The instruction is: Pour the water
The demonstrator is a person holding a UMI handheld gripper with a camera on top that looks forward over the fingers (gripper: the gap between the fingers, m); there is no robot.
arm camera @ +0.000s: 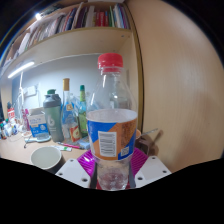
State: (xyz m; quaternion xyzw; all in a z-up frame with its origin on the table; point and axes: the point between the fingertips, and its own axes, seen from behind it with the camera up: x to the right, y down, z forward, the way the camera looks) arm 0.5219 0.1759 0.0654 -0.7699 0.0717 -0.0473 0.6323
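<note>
The fingers (112, 172) hold a clear bottle (111, 125) upright, their pink pads (90, 163) pressed to its lower sides. It has a red cap (110, 62) and a blue-and-orange label (111, 136). On the counter (20, 148) beyond stand more bottles (68, 110), a grey jar (52, 115) and a cup (45, 157). A shelf of books (75, 18) runs above.

The bottle (112, 125) is clear glossy plastic with a red plastic cap (110, 62) and a glossy paper-like label (111, 133). The surface (18, 152) looks like smooth pale wood.
</note>
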